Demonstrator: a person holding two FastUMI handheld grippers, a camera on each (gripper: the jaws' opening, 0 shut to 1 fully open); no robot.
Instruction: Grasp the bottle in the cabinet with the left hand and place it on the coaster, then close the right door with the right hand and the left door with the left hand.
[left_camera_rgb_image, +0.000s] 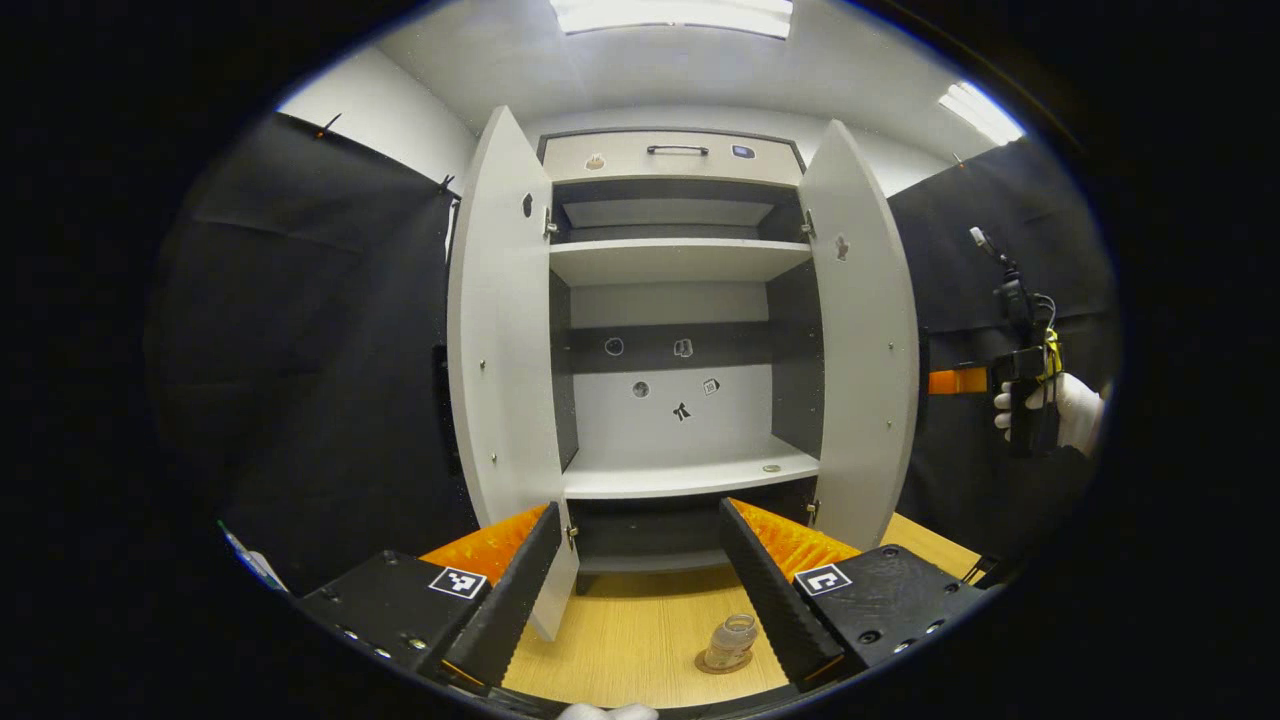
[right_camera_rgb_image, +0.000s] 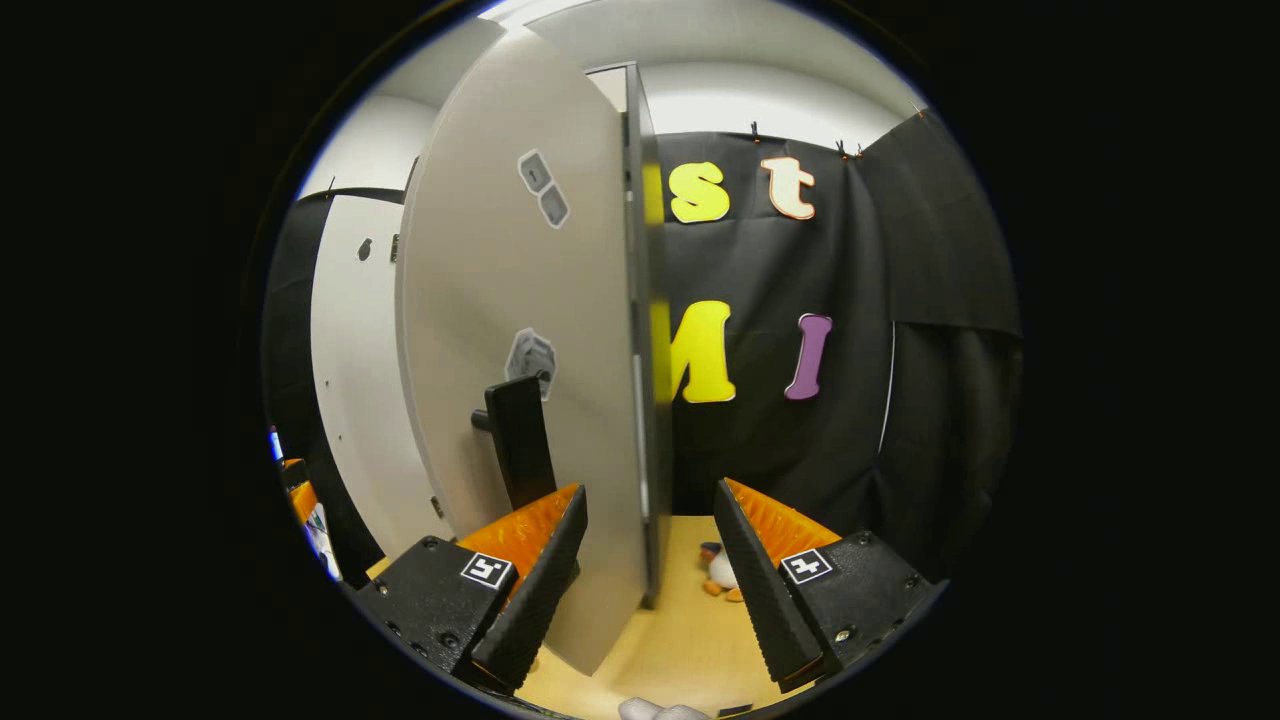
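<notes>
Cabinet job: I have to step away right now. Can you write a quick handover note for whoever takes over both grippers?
Left gripper: open, empty, facing the open pale grey cabinet.
Right gripper: open, astride the edge of the pale grey right door, near its black handle.
Small clear bottle stands on the round brown coaster on the wooden table: done.
Left: close the right door, then the pale grey left door.

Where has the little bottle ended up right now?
In the left gripper view, the bottle stands on the coaster on the wooden table, below the open cabinet, near the left gripper.
</notes>
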